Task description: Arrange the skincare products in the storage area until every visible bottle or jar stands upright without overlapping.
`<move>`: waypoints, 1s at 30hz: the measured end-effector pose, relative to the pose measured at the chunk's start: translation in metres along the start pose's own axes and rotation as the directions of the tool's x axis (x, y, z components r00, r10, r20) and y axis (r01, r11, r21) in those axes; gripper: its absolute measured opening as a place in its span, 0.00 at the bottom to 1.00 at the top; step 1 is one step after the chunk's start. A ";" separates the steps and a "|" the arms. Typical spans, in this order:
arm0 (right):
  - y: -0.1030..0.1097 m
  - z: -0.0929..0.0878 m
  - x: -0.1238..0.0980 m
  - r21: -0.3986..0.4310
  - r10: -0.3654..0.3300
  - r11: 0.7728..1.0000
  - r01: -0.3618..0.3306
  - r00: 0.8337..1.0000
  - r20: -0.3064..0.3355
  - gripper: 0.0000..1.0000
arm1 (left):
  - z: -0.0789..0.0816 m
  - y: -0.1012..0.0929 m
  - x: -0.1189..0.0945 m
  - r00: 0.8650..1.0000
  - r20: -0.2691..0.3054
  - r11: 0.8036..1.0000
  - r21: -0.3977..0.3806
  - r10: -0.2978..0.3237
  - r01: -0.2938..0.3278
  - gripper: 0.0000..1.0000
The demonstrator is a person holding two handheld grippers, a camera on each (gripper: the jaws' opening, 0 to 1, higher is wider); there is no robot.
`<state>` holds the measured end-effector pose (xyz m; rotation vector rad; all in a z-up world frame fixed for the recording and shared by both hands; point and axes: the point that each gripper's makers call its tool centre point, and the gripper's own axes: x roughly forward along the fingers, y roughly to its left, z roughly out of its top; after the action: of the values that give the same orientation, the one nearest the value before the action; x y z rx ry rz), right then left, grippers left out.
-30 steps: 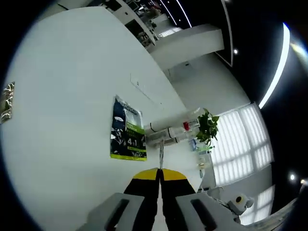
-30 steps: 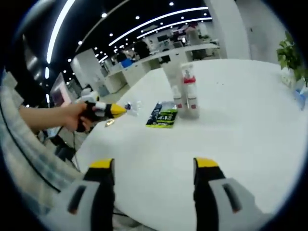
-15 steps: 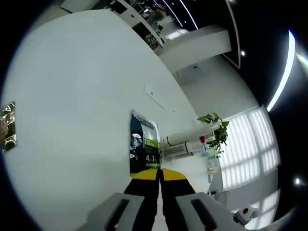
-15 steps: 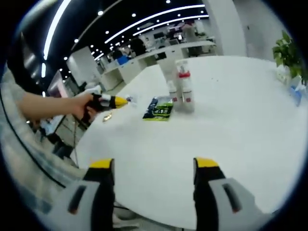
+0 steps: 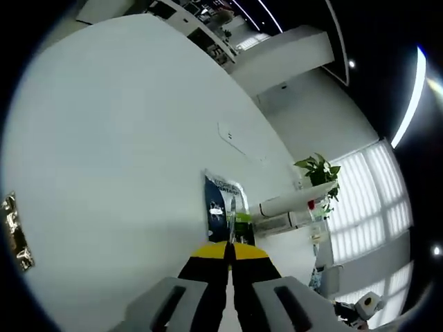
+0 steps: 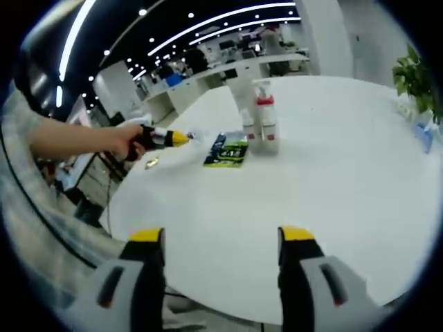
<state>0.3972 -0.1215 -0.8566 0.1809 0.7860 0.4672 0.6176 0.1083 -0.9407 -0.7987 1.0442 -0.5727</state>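
On the white table (image 6: 332, 187) a spray bottle with a red collar (image 6: 265, 119) stands upright beside a smaller bottle (image 6: 247, 126), with a tall white bottle just behind them. A dark blue and green sachet (image 6: 225, 149) lies flat to their left. My left gripper (image 6: 178, 138), held by a hand, hovers left of the sachet, shut on a thin clear strip (image 5: 231, 216). In the left gripper view the sachet (image 5: 223, 207) lies just past the strip, the bottles (image 5: 294, 205) beyond it. My right gripper (image 6: 221, 238) is open, empty, well short of the bottles.
A small foil piece (image 6: 152, 162) lies near the table's left edge, also seen as a foil piece (image 5: 15, 234) far left. A potted plant (image 6: 415, 76) and a blue item (image 6: 426, 131) stand at the table's far right. A sleeve fills the left side.
The left gripper has moved toward the sachet with the strip still in it; sachet and bottles sit closer in its view. The right gripper stays open and barely shifts.
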 end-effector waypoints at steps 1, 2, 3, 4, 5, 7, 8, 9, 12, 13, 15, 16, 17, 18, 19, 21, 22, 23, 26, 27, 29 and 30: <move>0.000 0.000 0.001 0.007 -0.001 1.000 0.001 1.000 -0.002 0.65 | 0.009 0.012 0.003 1.000 -0.006 1.000 0.005 0.007 -0.007 0.01; -0.001 0.000 0.001 0.013 -0.002 1.000 0.002 1.000 -0.003 0.65 | 0.019 0.019 0.009 1.000 0.013 1.000 -0.011 0.025 -0.025 0.01; -0.001 0.000 0.003 0.020 -0.002 1.000 0.002 1.000 -0.006 0.65 | 0.021 0.021 0.009 1.000 0.011 1.000 -0.009 0.028 -0.028 0.01; -0.001 -0.001 0.004 0.023 -0.002 1.000 0.002 1.000 -0.008 0.65 | 0.031 0.025 0.014 0.998 0.040 0.999 -0.034 0.040 -0.039 0.01; 0.000 -0.001 0.005 0.022 -0.001 1.000 0.001 1.000 -0.011 0.65 | 0.036 0.027 0.014 0.998 0.052 0.998 -0.043 0.045 -0.043 0.01; 0.001 -0.001 0.008 0.017 0.002 1.000 -0.002 1.000 -0.023 0.65 | 0.040 0.025 0.015 0.996 0.066 0.997 -0.054 0.054 -0.051 0.01; 0.001 -0.001 0.010 0.013 0.002 1.000 -0.002 1.000 -0.027 0.64 | 0.040 0.024 0.016 0.996 0.066 0.997 -0.055 0.054 -0.051 0.01; 0.001 0.000 0.011 0.013 0.002 1.000 -0.002 1.000 -0.029 0.64 | 0.043 0.025 0.017 0.996 0.064 0.997 -0.054 0.056 -0.052 0.01; 0.000 0.001 0.013 0.014 0.003 1.000 -0.002 0.999 -0.036 0.64 | 0.050 0.016 0.024 0.994 0.079 0.996 -0.067 0.069 -0.063 0.01; -0.001 0.001 0.013 0.014 0.000 1.000 0.000 0.999 -0.037 0.64 | 0.050 0.015 0.025 0.995 0.077 0.996 -0.068 0.070 -0.065 0.01; -0.003 0.001 0.014 0.018 -0.003 1.000 0.004 0.999 -0.042 0.64 | 0.043 0.010 0.024 0.995 0.073 0.995 -0.072 0.069 -0.064 0.01; -0.003 0.001 0.014 0.020 -0.004 1.000 0.005 0.999 -0.044 0.64 | 0.034 -0.006 0.023 0.995 0.070 0.995 -0.071 0.068 -0.064 0.01; -0.004 0.000 0.014 0.023 -0.007 1.000 0.008 0.999 -0.047 0.64 | 0.033 -0.009 0.023 0.995 0.071 0.995 -0.073 0.069 -0.064 0.01; -0.005 0.000 0.014 0.024 -0.009 1.000 0.010 0.999 -0.048 0.64 | 0.030 -0.006 0.023 0.995 0.071 0.995 -0.079 0.070 -0.065 0.01; -0.005 0.000 0.015 0.025 -0.010 1.000 0.011 0.999 -0.049 0.64 | 0.030 -0.007 0.023 0.995 0.072 0.994 -0.084 0.069 -0.063 0.01; -0.006 0.000 0.015 0.031 -0.011 0.999 0.013 0.999 -0.053 0.64 | 0.036 -0.007 0.027 0.995 0.068 0.993 -0.096 0.071 -0.064 0.01; -0.007 -0.001 0.016 0.032 -0.011 0.999 0.013 0.998 -0.054 0.64 | 0.034 -0.013 0.028 0.995 0.065 0.993 -0.100 0.076 -0.069 0.01; -0.007 -0.001 0.016 0.032 -0.011 0.999 0.013 0.998 -0.055 0.64 | 0.034 -0.013 0.029 0.995 0.059 0.992 -0.102 0.078 -0.072 0.01; -0.007 -0.003 0.017 0.039 -0.010 0.999 0.013 0.998 -0.065 0.64 | 0.036 -0.009 0.030 0.995 0.040 0.992 -0.101 0.086 -0.082 0.01; -0.007 -0.003 0.017 0.041 -0.010 0.999 0.013 0.998 -0.066 0.64 | 0.037 -0.009 0.030 0.995 0.042 0.991 -0.107 0.088 -0.083 0.01; -0.007 -0.004 0.017 0.045 -0.009 0.999 0.013 0.998 -0.068 0.64 | 0.040 -0.012 0.031 0.995 0.043 0.989 -0.116 0.092 -0.087 0.01; -0.006 -0.004 0.018 0.046 -0.008 0.999 0.011 0.998 -0.070 0.64 | 0.043 -0.007 0.032 0.994 0.043 0.988 -0.122 0.098 -0.092 0.01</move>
<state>0.4072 -0.1190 -0.8730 0.2052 0.8659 0.4487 0.6696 0.0929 -0.9404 -0.8594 1.0736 -0.4102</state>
